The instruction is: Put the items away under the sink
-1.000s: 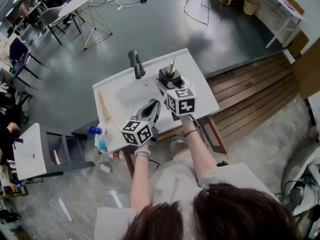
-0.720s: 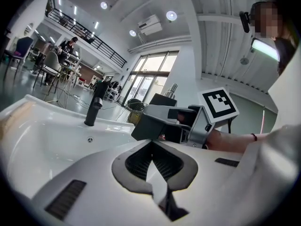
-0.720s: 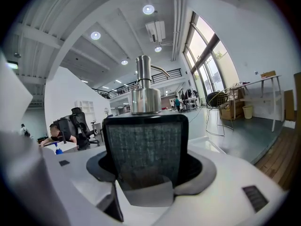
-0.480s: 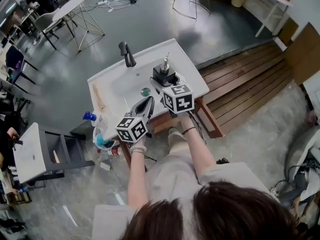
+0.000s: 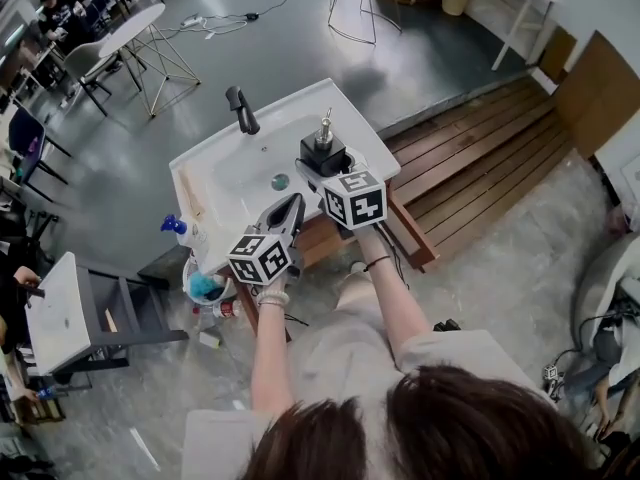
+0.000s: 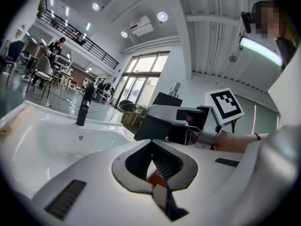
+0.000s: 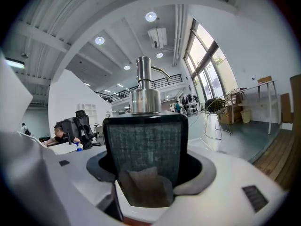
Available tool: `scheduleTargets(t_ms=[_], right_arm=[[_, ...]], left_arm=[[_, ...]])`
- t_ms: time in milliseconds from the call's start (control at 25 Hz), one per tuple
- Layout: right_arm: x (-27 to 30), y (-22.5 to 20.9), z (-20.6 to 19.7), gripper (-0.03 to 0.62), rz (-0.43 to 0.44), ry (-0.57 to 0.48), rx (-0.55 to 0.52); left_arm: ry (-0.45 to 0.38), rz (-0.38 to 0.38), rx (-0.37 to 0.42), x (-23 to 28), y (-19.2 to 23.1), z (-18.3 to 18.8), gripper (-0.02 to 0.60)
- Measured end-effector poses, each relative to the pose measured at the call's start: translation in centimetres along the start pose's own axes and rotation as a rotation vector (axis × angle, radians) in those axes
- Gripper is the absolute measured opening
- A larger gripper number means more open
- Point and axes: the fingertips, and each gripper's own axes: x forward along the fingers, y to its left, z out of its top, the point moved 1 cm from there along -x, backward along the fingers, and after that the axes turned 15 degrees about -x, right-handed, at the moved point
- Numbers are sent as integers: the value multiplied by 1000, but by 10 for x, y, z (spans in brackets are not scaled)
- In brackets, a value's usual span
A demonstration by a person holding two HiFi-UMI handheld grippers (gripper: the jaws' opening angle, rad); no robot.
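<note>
- The white sink point(image 5: 230, 173) sits on an open wooden stand. I'd guess the space underneath is where stuff goes, and a blue-capped bottle point(image 5: 176, 228) stands by its left end.
- The black soap dispenser point(image 5: 322, 152) is at the sink's right rim, pump upright (probably so it doesn't leak). The right hand-held gripper point(image 5: 321, 173) pinches its body with wide-set jaws.
- The left hand-held gripper point(image 5: 296, 202) hovers just beside it, jaws pressed together, empty.
</note>
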Motion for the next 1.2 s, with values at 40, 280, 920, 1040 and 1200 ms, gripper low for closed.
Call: scheduleTargets(t_ms=[40, 280, 920, 1040, 1200], right_arm=[[-3, -1, 1, 328, -2, -2, 1], [-13, -2, 10, 328, 5, -29, 3], [-44, -7, -9, 327, 105, 5, -11], [-58, -12, -12, 327, 113, 14, -16], [-78, -15, -16, 325, 121, 23, -23]], left_arm=[[0, -2, 3, -1, -2, 0, 2], [5, 2, 26, 0, -9, 2, 2], [-24, 90, 18, 4, -28, -13, 2], [-38, 102, 13, 3, -41, -19, 2], [-48, 117, 0, -1, -56, -31, 2]])
